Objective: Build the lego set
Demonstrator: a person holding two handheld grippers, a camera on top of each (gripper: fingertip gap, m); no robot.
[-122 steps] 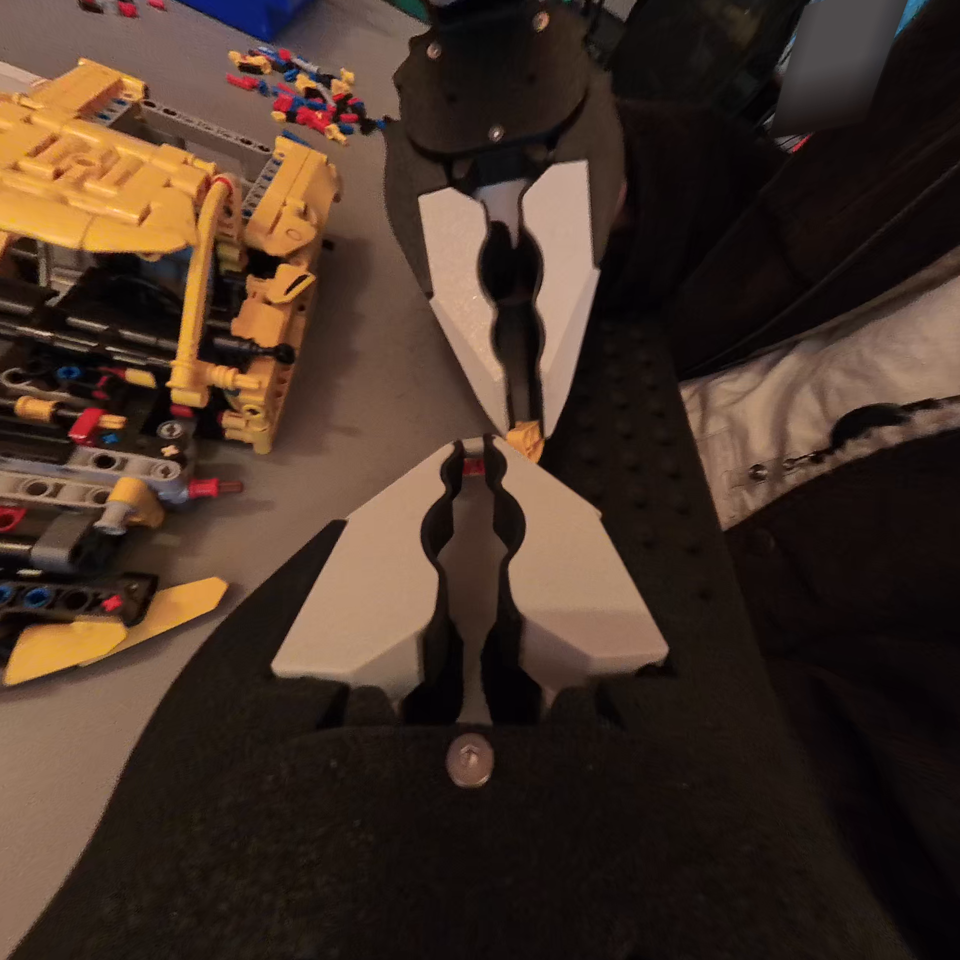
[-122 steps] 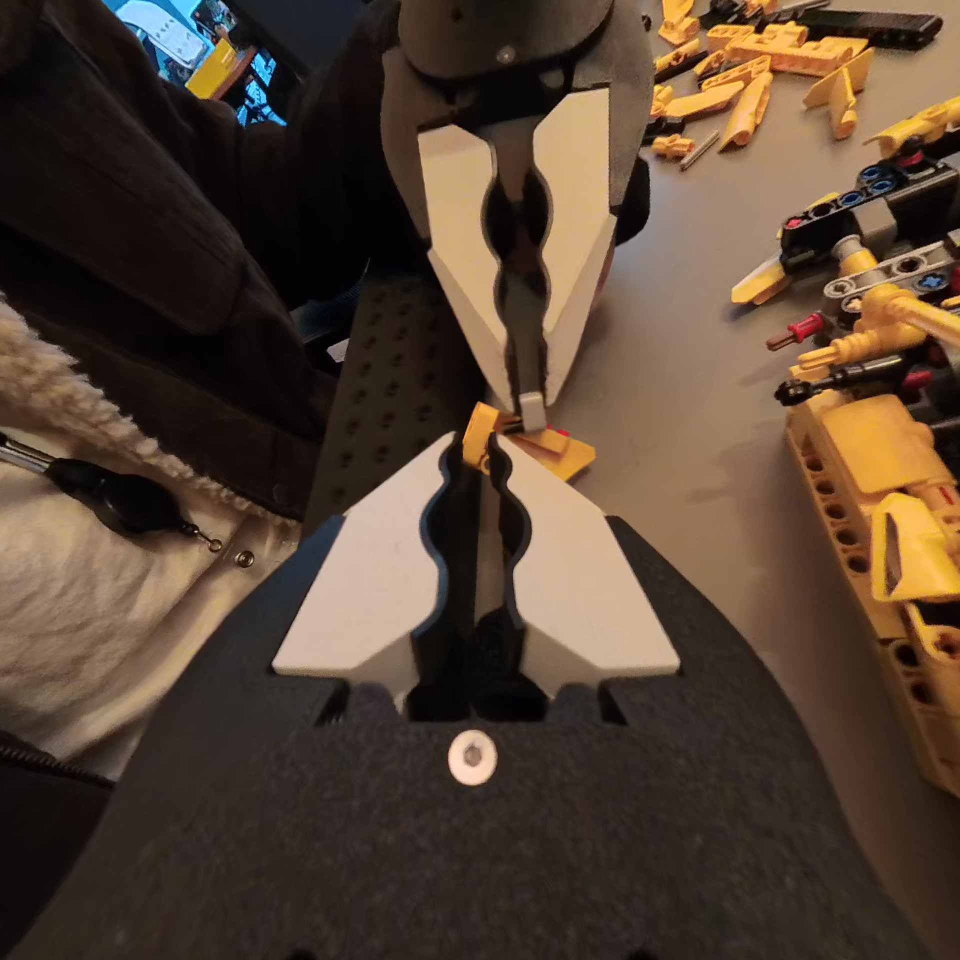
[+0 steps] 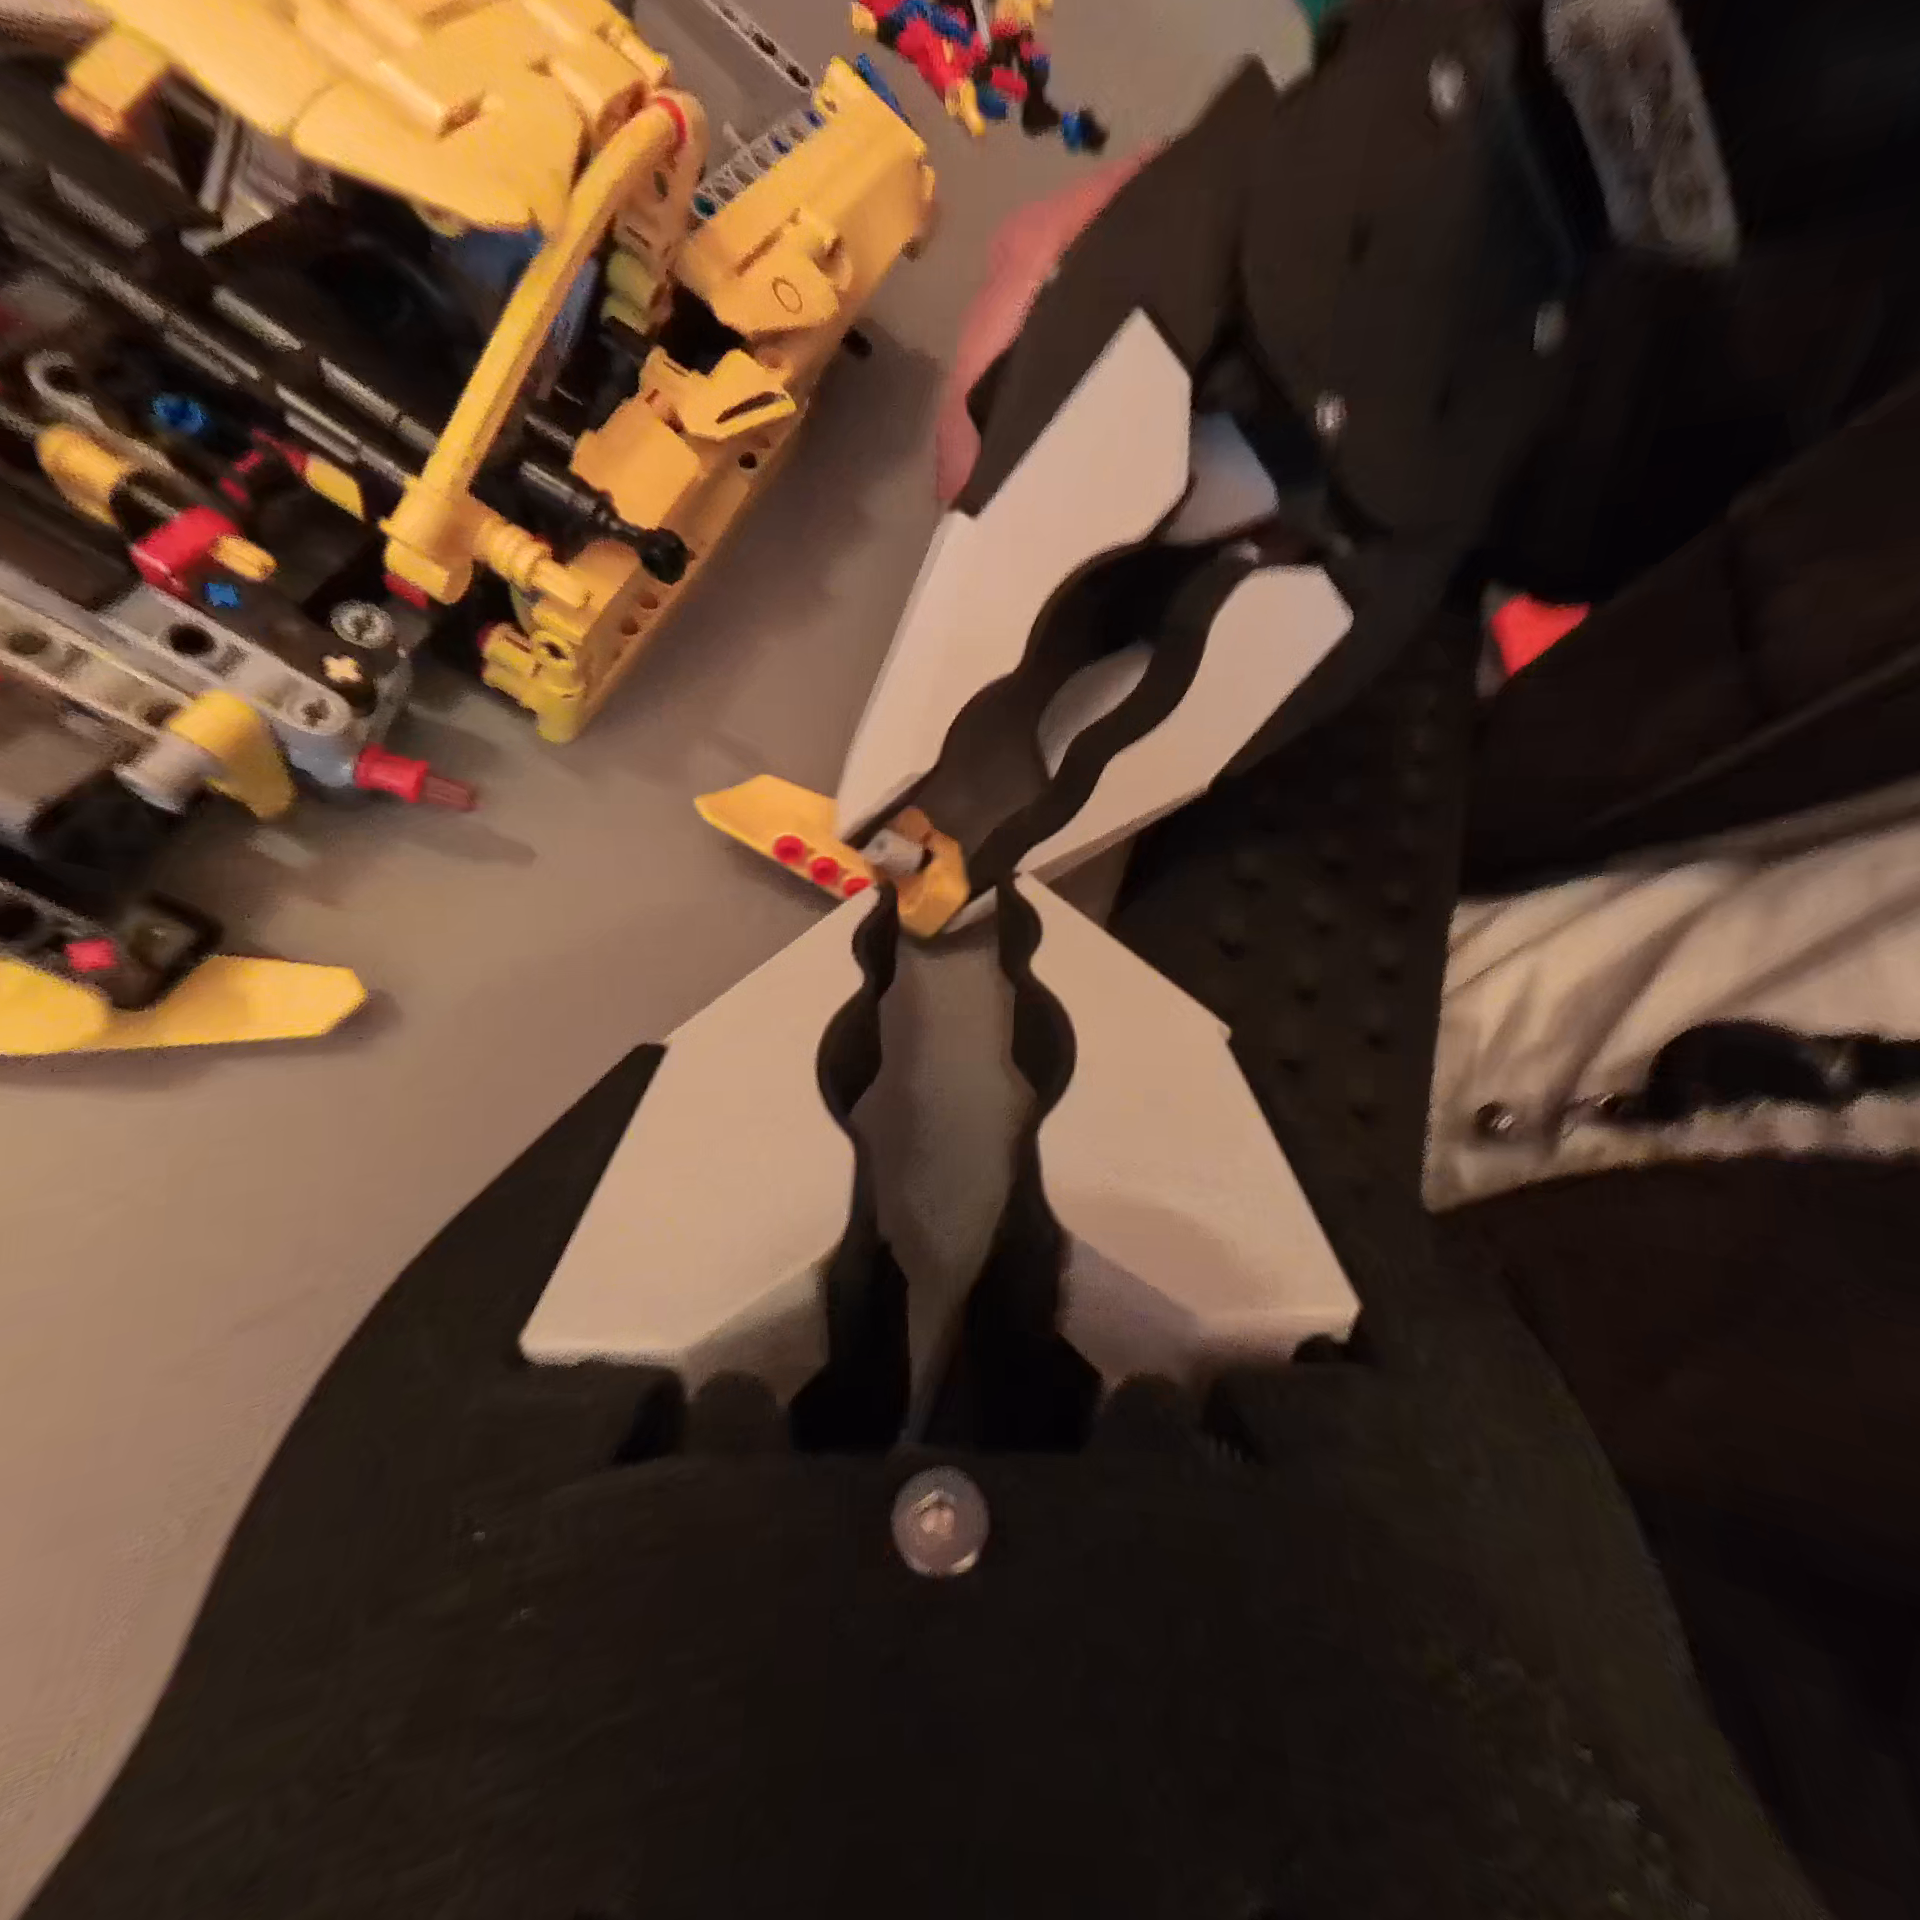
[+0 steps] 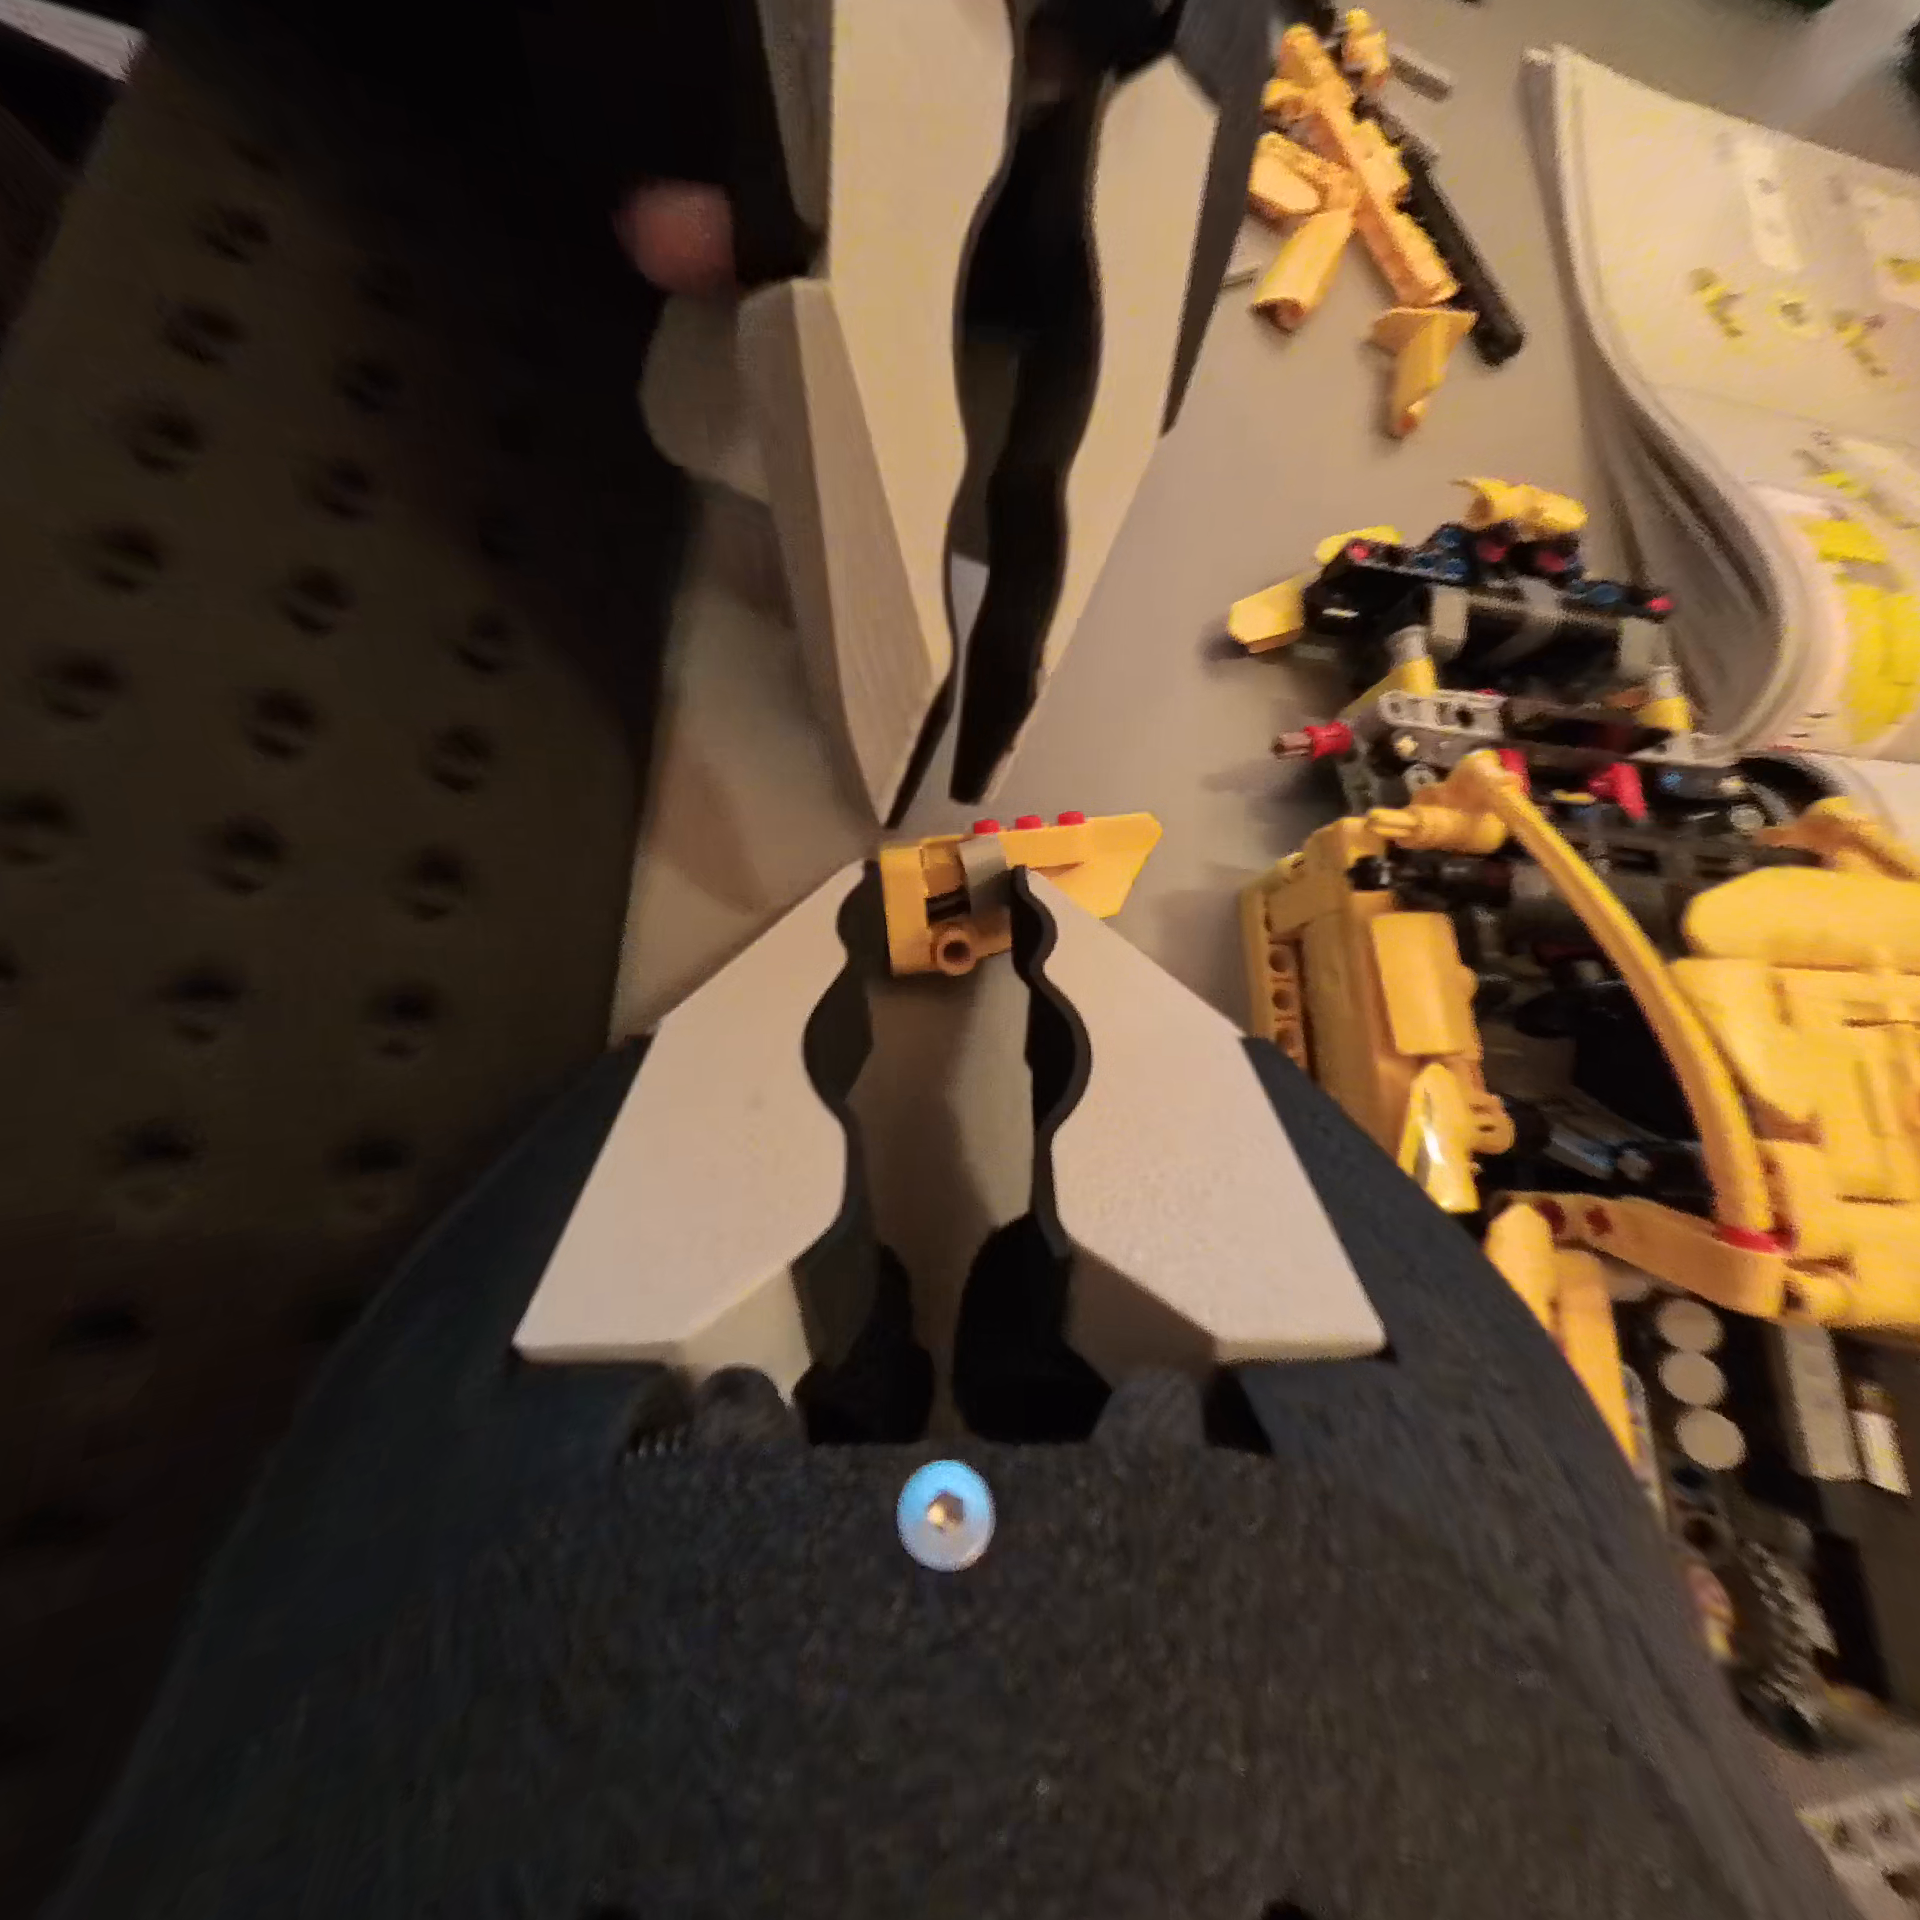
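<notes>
Nearest to my right camera, the right gripper (image 4: 945, 878) is pinching a small yellow sub-assembly (image 4: 1070, 847), one pad on each side of its near end, held above the grey table (image 4: 1174, 540). On this item I count three red studs (image 4: 1029, 823) in a row along its top edge and one grey part (image 4: 982, 862) clipped across it.

The left gripper (image 3: 940, 899) meets it nose to nose. Its fingers stand a narrow gap apart with nothing between them that I can make out. From the right camera its tips sit just above the red studs; contact cannot be confirmed because the frame is blurred.

A black perforated panel (image 4: 260, 727) runs along the table edge beside both tools, and a pale fleece lining and dark jacket (image 3: 1662, 987) lie beyond it.

Farther out stands one large yellow and black vehicle model (image 3: 790, 260), partly built, with one curved yellow hose (image 3: 540, 343) arching over its body. A separate black and yellow assembly (image 4: 1455, 613) lies past it.

Farthest are one cluster of loose yellow parts (image 4: 1351, 229), one scatter of small red, blue and yellow pieces (image 3: 977, 62), and one open instruction booklet (image 4: 1714, 312), its print too blurred to read.
</notes>
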